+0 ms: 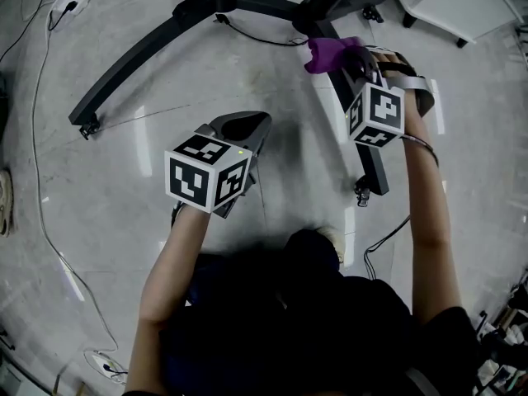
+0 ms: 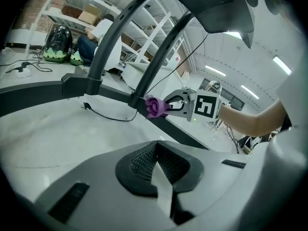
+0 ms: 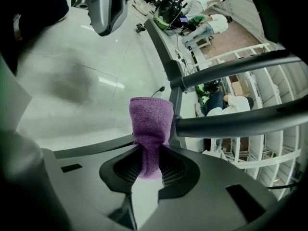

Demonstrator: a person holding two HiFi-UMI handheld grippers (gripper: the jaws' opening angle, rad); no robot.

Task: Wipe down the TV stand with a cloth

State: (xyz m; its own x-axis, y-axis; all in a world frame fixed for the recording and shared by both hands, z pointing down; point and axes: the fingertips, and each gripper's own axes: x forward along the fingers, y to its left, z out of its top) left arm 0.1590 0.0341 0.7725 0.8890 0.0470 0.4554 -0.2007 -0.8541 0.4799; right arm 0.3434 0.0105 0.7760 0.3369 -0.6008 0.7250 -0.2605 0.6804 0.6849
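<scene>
The right gripper (image 1: 345, 61) has its jaws clamped on a purple cloth (image 1: 330, 54), which bunches out beyond the fingertips. In the right gripper view the cloth (image 3: 150, 124) stands up from between the ribbed pads. In the head view, it sits at about 1 o'clock, pressed against the dark leg of the TV stand (image 1: 373, 162) close to where that leg meets the central post. The stand's other leg curves away toward 10 o'clock across the pale floor (image 1: 272, 81).

The left gripper (image 1: 247, 129) hovers over bare floor near the middle, well apart from both legs. Its jaws are pressed together with nothing between them. A white power strip (image 1: 68, 5) lies at 11 o'clock.
</scene>
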